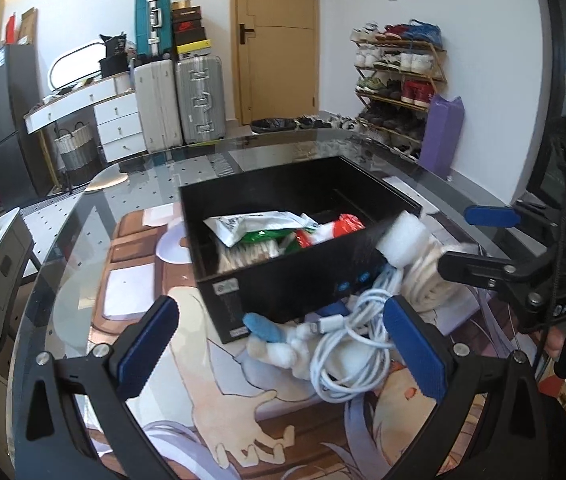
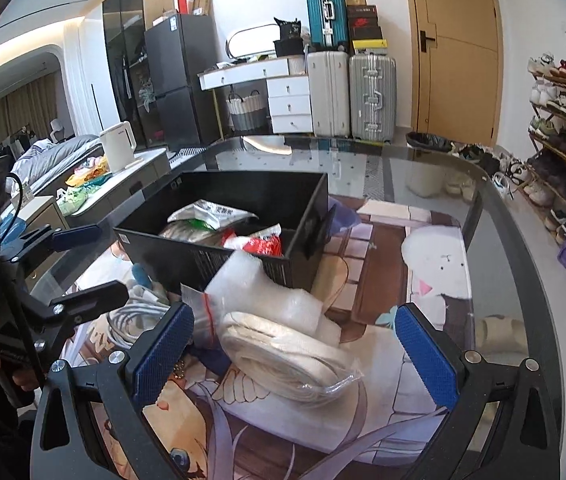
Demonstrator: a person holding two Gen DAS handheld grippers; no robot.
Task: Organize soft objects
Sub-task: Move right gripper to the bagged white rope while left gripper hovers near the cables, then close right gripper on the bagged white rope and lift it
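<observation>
A black box stands on the glass table and holds soft packets: a white one and a red-and-white one. Against its near side lie a small plush toy with a blue part, a coiled white cable, a bagged white strap roll and white foam wrap. My left gripper is open, its fingers on either side of the plush and cable. My right gripper is open around the strap roll; it also shows in the left wrist view.
The glass table lies over an anime print mat. A red-sealed zip bag sits beside the strap roll. The table's curved edge runs close on the right. Suitcases, a door and a shoe rack stand behind.
</observation>
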